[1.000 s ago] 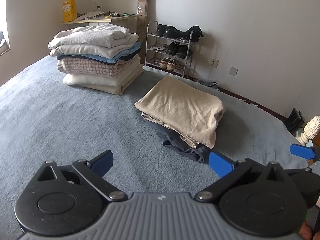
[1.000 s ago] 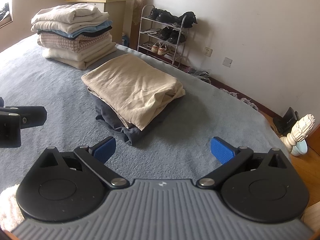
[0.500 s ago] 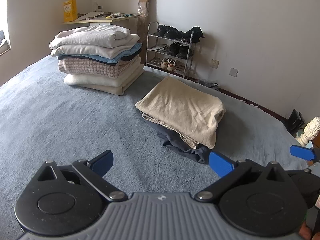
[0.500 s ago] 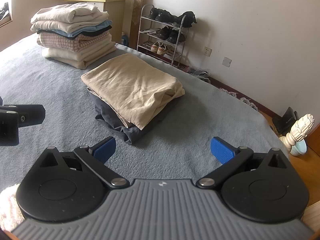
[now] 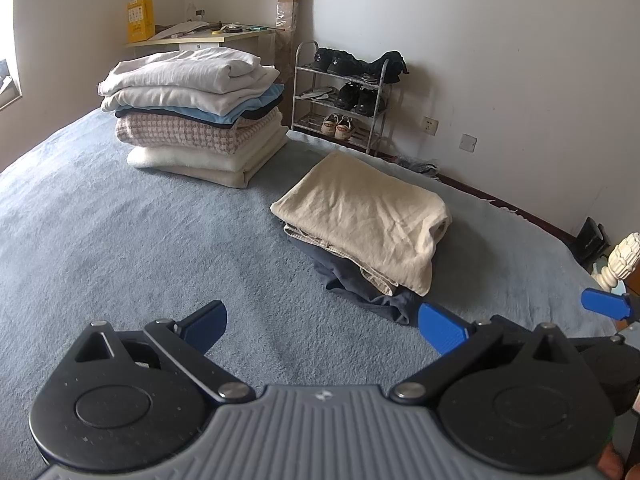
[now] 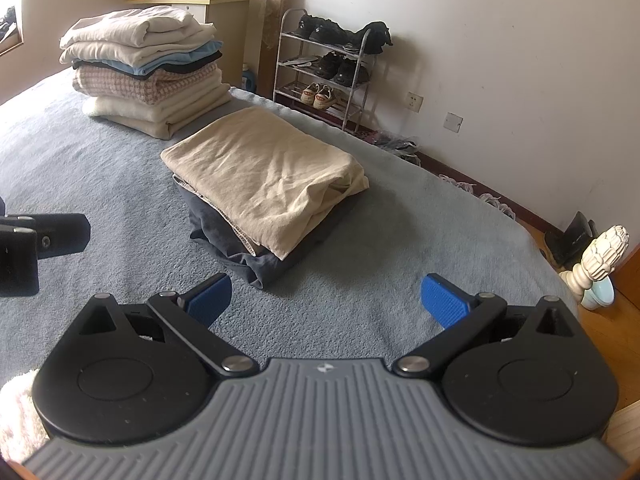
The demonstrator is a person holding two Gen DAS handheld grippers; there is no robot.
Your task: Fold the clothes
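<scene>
Left gripper [image 5: 322,322]: jaws spread wide, blue pads apart, nothing between them. It hangs above the blue-grey bed cover [image 5: 120,232], with no contact visible.

Right gripper [image 6: 326,300]: jaws likewise spread wide, nothing held, positioned above the same cover. In the left wrist view one of its blue pads shows at the right edge; in the right wrist view part of the black body of the left gripper shows at the left edge.

Task items – two groups on the bed:
- A folded cream garment [image 5: 368,216] lies on top of a dark folded garment [image 5: 360,284], whose edges stick out along the near side. This small pile sits ahead of both grippers, near the far right part of the cover, apart from either tool.
- A tall stack of folded clothes [image 5: 200,108] – white, light blue, dark, pink-checked and cream layers – stands further back to the left, well apart from the small pile.

Surroundings: a metal shoe rack [image 5: 344,100] with shoes stands against the white wall behind the bed. A desk [image 5: 200,38] occupies the corner, with a yellow box [image 5: 140,18] on it. A carved bedpost finial [image 6: 604,254] rises at the right edge of the bed
</scene>
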